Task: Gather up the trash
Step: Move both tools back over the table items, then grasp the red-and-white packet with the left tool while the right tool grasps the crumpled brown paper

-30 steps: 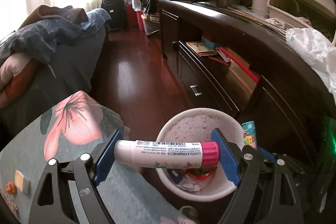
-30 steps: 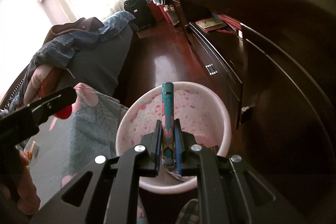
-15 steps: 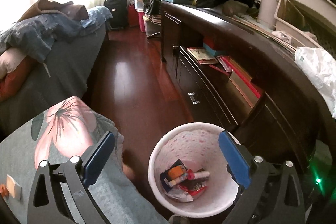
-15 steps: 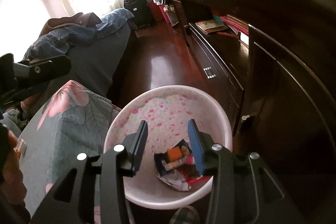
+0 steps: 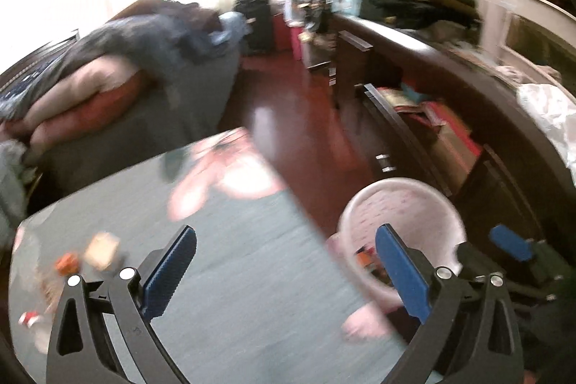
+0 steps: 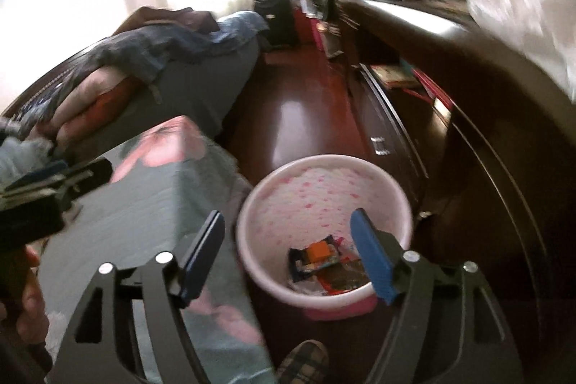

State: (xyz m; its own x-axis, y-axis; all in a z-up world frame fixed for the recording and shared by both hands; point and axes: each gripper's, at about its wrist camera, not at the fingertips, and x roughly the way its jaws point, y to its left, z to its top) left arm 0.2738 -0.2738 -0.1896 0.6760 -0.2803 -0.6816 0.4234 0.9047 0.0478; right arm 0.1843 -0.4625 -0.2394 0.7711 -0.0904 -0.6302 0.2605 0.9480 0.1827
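A pink-speckled white trash bin (image 6: 324,189) stands on the floor beside the bed; it holds wrappers and an orange item (image 6: 318,252). The bin also shows in the left wrist view (image 5: 399,207). My left gripper (image 5: 284,261) is open and empty above the grey-green floral bedspread (image 5: 234,276). Small bits of trash (image 5: 97,249) lie on the bedspread to its left, blurred. My right gripper (image 6: 288,251) is open and empty over the bin's near left rim. The left gripper (image 6: 46,186) shows at the left of the right wrist view.
A dark wooden cabinet (image 6: 486,139) with drawers and books runs along the right. A white plastic bag (image 5: 547,110) lies on its top. Red-brown floor (image 6: 298,110) lies between bed and cabinet. A pile of bedding (image 5: 118,67) sits further up the bed. A slipper (image 6: 306,362) is below the bin.
Both grippers opened and dropped the glue stick and the teal tube into the bin. Since then both have swung left toward the bed, the right jaws opening wider; the views are motion-blurred.
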